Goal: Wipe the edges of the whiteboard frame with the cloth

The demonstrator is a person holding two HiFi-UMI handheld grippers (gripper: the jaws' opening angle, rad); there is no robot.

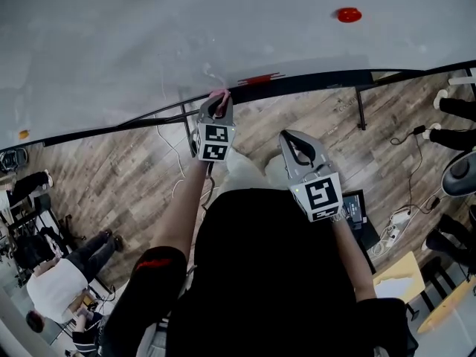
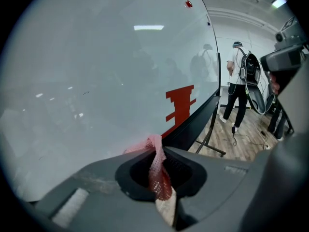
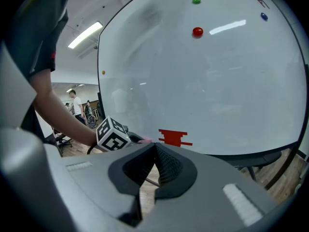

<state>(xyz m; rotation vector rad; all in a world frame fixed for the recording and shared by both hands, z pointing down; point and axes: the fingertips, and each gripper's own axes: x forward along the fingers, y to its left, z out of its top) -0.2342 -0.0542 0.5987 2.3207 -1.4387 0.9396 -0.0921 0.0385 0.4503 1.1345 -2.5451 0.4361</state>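
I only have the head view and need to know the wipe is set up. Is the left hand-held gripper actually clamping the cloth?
Observer: Yes. In the left gripper view the left hand-held gripper is shut on the pink cloth, which runs up between its jaws.
Operator: Where does the cloth's free end sit?
Observer: Against the white whiteboard, beside the dark bottom frame and left of a red marking. I cannot tell whether it touches the frame.
Operator: And the right one?
Observer: The right hand-held gripper is shut, with nothing between its jaws.
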